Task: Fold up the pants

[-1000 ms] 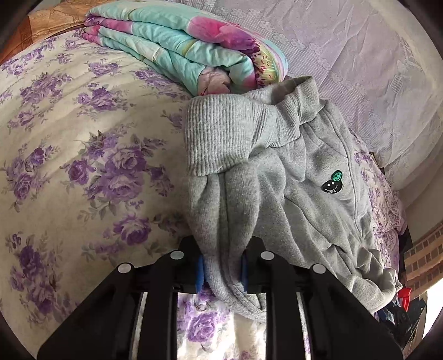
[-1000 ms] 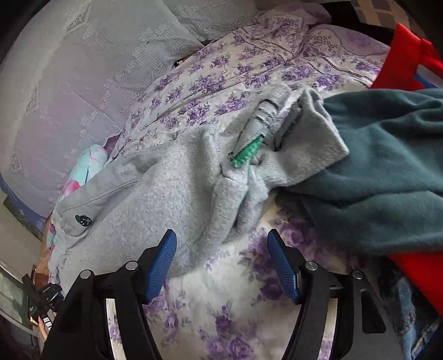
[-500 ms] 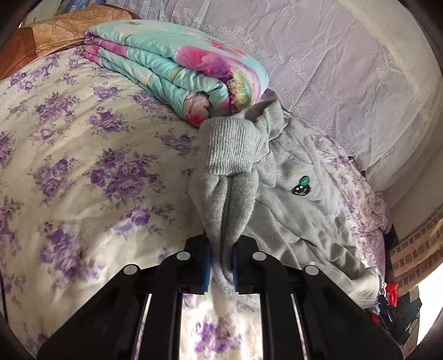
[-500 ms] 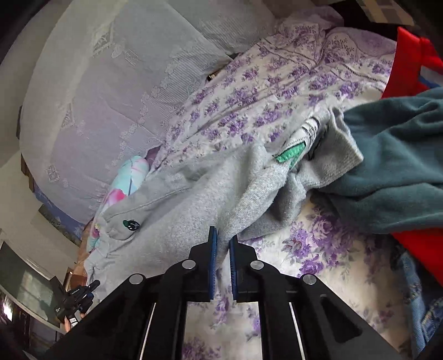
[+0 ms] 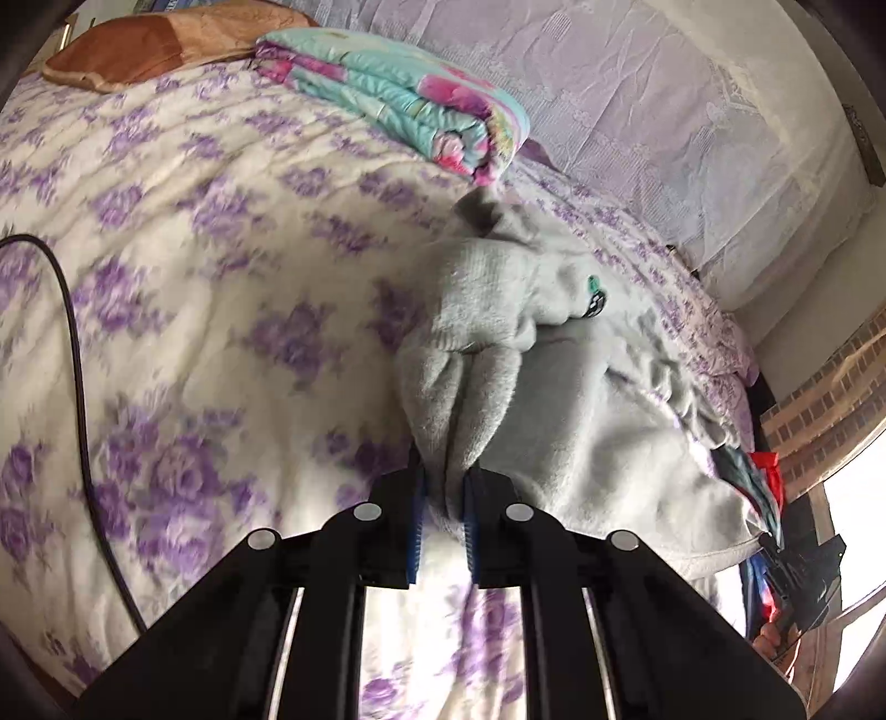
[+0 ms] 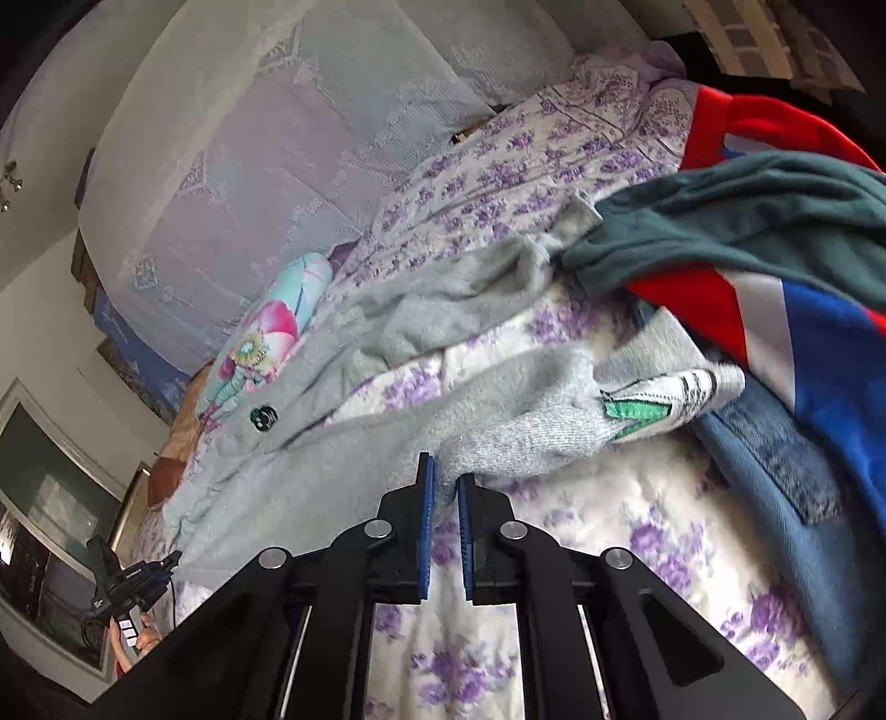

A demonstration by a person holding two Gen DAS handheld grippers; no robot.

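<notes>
A folded turquoise-and-pink quilt [image 5: 410, 105] lies on the purple-flowered bedspread [image 5: 183, 266], near a brown pillow [image 5: 155, 44]. A black cable [image 5: 77, 387] crosses the spread. A dark green garment [image 6: 736, 232] tops red-and-blue clothing [image 6: 803, 332] and jeans [image 6: 775, 471].

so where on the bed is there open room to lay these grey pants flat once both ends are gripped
Open bedspread lies left of the grey pants, between the folded quilt and the black cable. A smaller patch sits before the right gripper. The clothes pile crowds the right side. The left gripper grips one end.
</notes>
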